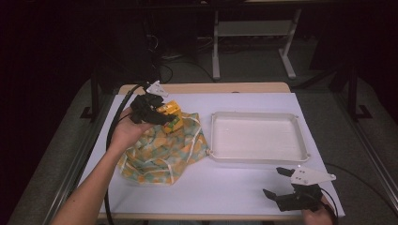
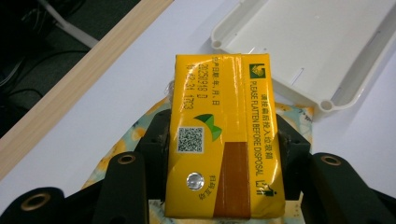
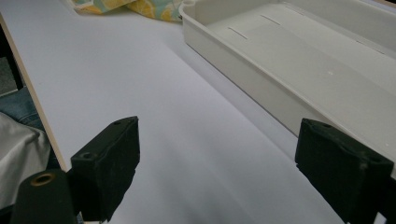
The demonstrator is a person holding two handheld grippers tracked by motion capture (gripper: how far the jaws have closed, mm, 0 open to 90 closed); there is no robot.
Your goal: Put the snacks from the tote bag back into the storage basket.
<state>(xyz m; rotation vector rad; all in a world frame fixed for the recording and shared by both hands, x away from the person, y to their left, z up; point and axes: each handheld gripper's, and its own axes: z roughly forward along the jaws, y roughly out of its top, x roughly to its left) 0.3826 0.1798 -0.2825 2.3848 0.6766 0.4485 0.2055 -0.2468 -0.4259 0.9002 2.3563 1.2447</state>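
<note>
**Left claw grips yellow carton over cloth; right claw idle**

Left claw closed on yellow drink carton, jaws pressing both long sides, carton's printed face up toward the claw's camera. Carton held above the patterned cloth, which lies crumpled on the bench right under & behind the claw. White tray sits ahead of the left claw, to its right, near but apart from carton. Right claw low over bench, jaws spread wide w/ nothing between them; tray's near wall just beside its right jaw, cloth well ahead to its left.
</note>
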